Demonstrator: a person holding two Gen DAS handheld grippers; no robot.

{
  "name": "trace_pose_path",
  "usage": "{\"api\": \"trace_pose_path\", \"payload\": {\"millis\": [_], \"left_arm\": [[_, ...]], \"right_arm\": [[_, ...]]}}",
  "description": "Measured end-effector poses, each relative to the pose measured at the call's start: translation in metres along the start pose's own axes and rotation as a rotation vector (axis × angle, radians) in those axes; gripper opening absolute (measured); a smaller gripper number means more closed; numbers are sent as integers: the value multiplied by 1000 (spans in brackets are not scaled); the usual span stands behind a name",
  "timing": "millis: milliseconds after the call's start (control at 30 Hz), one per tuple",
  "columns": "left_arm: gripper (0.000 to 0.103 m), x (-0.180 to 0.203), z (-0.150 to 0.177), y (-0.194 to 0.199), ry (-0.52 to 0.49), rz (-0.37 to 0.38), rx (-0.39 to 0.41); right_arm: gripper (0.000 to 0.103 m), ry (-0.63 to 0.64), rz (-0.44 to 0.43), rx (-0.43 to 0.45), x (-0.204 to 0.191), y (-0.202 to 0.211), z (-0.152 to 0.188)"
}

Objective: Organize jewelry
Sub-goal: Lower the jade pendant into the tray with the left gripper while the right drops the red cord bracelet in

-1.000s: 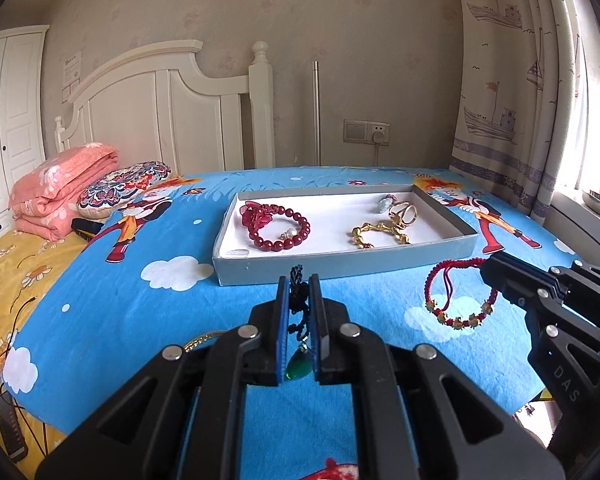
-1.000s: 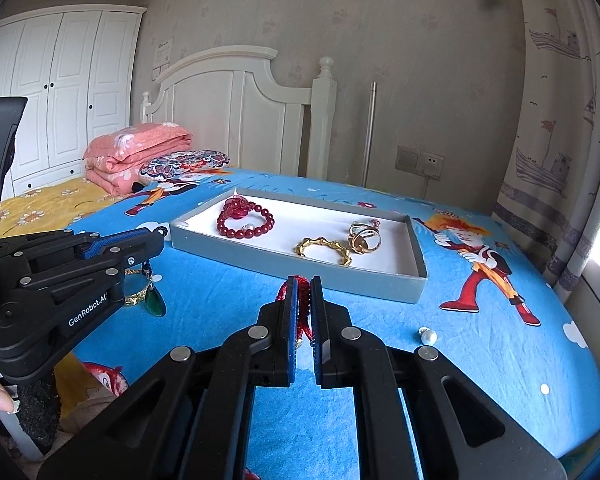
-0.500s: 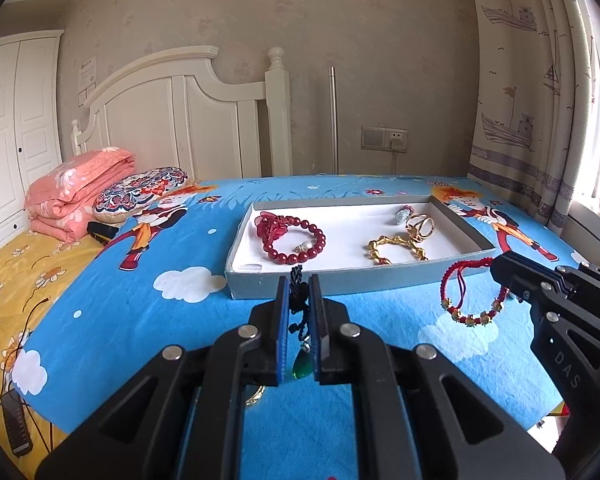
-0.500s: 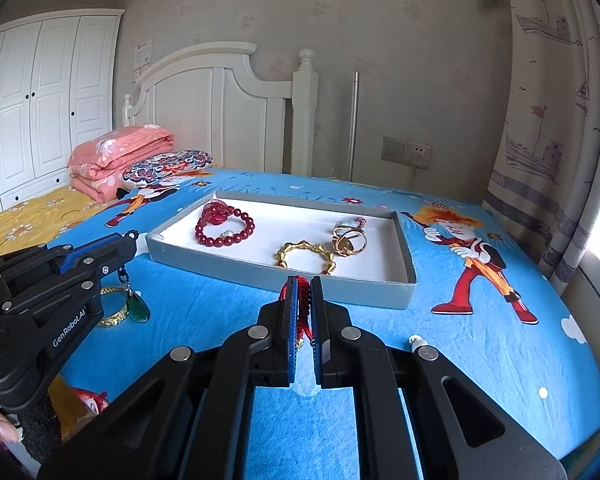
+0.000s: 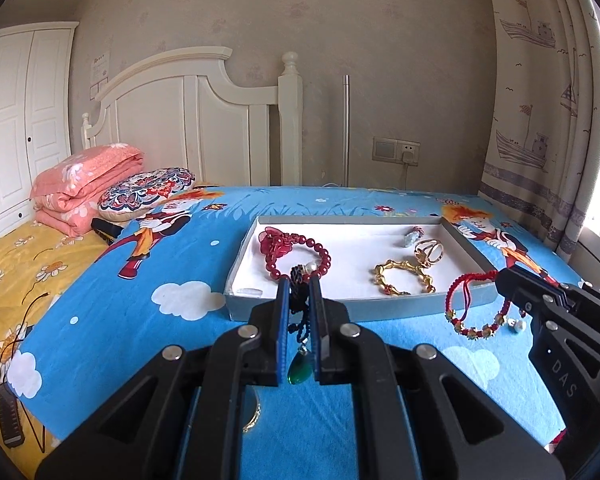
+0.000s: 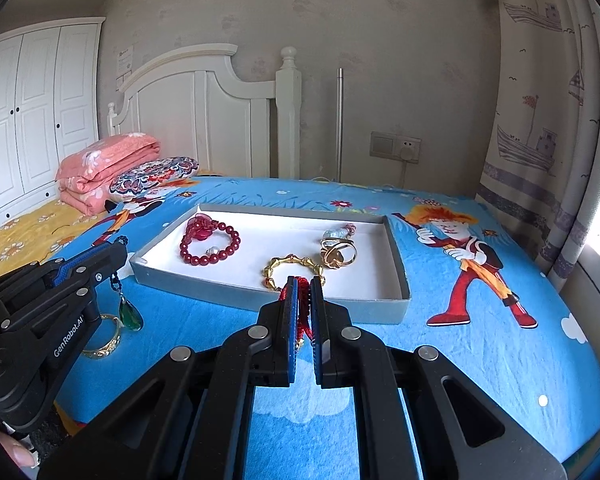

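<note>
Jewelry held above my blue bedsheet (image 5: 120, 320), near the tray (image 6: 260, 300).
Left gripper (image 5: 299, 284) pinches my pendant cord (image 5: 299, 366); right gripper (image 6: 302, 286) pinches my red bracelet (image 5: 472, 304).

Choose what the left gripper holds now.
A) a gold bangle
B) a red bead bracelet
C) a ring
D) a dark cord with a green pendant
D: the left gripper is shut on a dark cord, and the green pendant hangs below its fingers.
</note>
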State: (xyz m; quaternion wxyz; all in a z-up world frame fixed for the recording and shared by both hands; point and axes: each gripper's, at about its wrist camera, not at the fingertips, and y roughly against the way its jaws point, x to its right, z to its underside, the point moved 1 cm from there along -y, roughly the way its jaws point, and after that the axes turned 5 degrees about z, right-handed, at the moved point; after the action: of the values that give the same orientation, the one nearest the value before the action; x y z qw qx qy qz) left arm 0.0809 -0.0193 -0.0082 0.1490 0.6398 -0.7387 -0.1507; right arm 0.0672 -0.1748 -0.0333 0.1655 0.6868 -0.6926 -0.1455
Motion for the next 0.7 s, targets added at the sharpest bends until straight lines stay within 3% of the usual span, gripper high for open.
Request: {"api": "trace_pose_path", "payload": {"millis": [300,700], "left_arm": [[9,-3,-37,-47,48,-14,-32],[9,-9,-77,-119,64,-32,-92]], "right_arm": [[8,-45,24,-9,11,-36,-34],[8,-14,32,-35,6,-97,-73]]}}
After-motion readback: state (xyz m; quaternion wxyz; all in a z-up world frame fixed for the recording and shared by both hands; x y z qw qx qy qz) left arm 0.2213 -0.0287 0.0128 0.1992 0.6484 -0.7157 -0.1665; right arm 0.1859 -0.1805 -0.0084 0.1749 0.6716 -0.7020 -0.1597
